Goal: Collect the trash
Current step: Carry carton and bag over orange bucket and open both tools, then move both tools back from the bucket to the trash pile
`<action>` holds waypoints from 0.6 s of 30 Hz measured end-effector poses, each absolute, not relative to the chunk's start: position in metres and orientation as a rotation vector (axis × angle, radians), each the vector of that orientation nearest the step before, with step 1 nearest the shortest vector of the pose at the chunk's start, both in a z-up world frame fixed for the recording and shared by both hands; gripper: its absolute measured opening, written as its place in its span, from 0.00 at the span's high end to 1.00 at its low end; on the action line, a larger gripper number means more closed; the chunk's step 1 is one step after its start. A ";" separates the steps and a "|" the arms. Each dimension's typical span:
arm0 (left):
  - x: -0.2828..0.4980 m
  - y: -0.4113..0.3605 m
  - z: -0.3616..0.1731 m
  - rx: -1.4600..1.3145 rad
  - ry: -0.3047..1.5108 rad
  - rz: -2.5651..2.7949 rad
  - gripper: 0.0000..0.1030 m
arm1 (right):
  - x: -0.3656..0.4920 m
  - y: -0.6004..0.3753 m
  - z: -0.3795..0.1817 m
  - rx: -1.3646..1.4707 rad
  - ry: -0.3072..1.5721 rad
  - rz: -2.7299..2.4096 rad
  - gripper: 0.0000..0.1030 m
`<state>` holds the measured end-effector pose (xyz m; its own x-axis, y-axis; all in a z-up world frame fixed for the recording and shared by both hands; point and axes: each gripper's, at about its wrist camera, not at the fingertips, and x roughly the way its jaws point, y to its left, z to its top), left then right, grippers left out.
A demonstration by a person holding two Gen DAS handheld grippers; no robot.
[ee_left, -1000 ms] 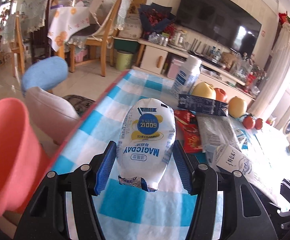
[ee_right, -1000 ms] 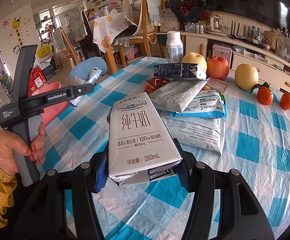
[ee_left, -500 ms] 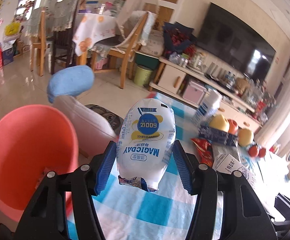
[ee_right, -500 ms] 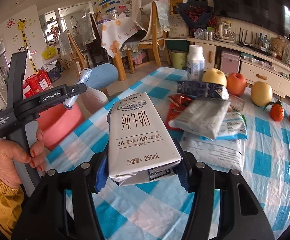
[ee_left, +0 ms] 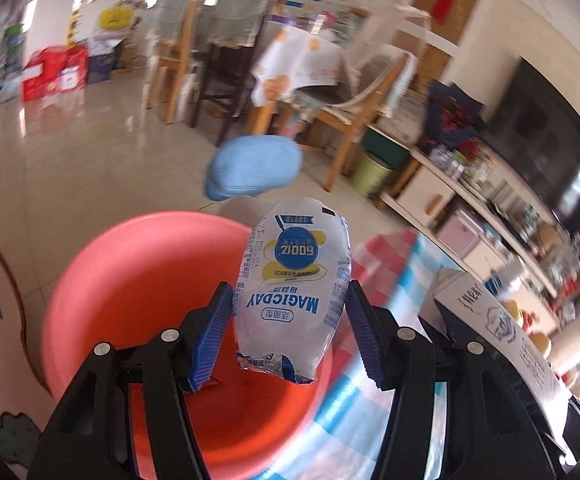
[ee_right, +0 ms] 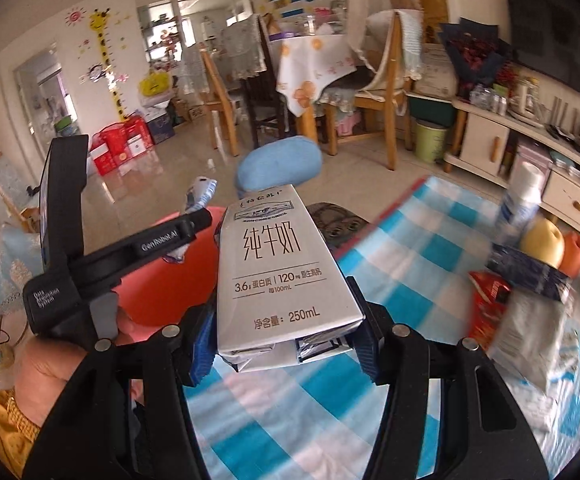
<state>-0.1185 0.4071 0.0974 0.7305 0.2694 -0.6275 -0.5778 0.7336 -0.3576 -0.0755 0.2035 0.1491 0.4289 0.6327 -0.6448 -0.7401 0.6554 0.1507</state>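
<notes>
The milk pouch [ee_left: 292, 292] stands lengthwise along the left claw [ee_left: 287, 338], its long axis running away from the camera, torn end nearest the wrist and rounded end pointing out over the red basin [ee_left: 129, 280]. It is a white, crinkled plastic pouch with blue lettering and a blue round badge, printed upside down from this view. The left claw is clenched on its lower sides and holds it in the air above the basin's mouth, off the desk's edge.

The milk carton [ee_right: 279, 280] lies the same way in the right claw [ee_right: 285, 344], folded bottom toward the wrist, top pointing toward the basin. It is a white and grey box, marked 250mL. The right claw grips it above the corner of the checked desk [ee_right: 410, 248].

The left hand [ee_right: 45, 364] wraps the handle of its tool, beside the basin.
</notes>
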 end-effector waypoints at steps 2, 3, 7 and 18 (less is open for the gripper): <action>-0.122 0.420 0.094 -0.598 0.583 0.522 0.43 | -0.074 0.227 0.150 -0.186 0.734 0.888 0.44; -0.124 0.427 0.092 -0.602 0.584 0.549 0.43 | -0.073 0.236 0.150 -0.194 0.735 0.898 0.44; -0.130 0.453 0.087 -0.642 0.597 0.614 0.43 | -0.072 0.272 0.147 -0.222 0.756 0.940 0.44; -0.141 0.498 0.075 -0.699 0.636 0.751 0.17 | -0.075 0.325 0.114 -0.269 0.858 1.011 0.38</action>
